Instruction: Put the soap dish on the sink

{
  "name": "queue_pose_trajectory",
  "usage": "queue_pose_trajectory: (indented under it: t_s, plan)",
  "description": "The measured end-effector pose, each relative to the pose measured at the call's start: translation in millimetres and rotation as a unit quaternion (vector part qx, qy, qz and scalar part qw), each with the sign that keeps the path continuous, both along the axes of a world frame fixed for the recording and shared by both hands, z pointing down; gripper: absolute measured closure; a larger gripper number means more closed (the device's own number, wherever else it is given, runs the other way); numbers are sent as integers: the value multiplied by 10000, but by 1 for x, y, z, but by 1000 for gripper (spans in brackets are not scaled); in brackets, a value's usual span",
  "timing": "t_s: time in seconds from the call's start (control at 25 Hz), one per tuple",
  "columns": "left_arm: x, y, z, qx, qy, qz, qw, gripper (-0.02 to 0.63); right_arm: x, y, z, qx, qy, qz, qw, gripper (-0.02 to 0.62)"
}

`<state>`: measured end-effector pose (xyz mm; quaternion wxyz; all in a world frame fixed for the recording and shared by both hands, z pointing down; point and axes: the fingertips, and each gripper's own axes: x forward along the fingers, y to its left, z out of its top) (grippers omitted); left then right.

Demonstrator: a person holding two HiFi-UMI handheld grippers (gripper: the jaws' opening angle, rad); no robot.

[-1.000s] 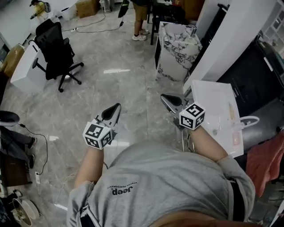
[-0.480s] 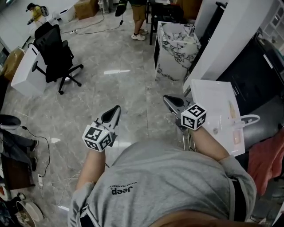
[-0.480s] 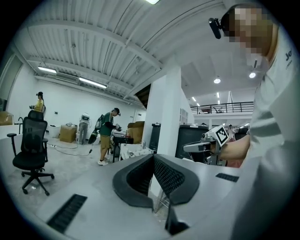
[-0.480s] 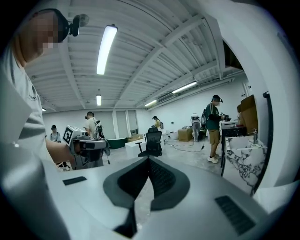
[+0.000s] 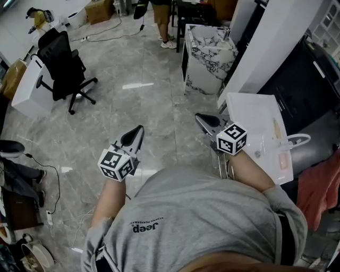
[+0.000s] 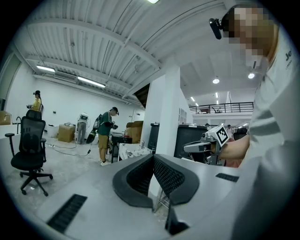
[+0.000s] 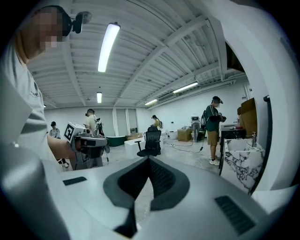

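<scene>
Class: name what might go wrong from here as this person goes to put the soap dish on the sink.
1. The left gripper and right gripper are both shut and empty; neither can grasp anything until opened.
2. A person stands near the sink, and a cable lies on the floor nearby, so a bump or trip is possible.

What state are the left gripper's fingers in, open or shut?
Shut and empty: on the left gripper the fingers meet at their tips, nothing between them.
</scene>
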<state>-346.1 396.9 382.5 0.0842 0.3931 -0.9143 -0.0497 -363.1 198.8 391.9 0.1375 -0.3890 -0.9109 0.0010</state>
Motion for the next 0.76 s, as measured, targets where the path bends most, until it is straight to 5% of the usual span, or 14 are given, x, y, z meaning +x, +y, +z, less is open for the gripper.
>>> queue_pose_trajectory:
  t_s: [0.76]
  plan:
    - [9,2,4,18,26,27,10000,589,8,3,1,-7,-34,-12,10000,546]
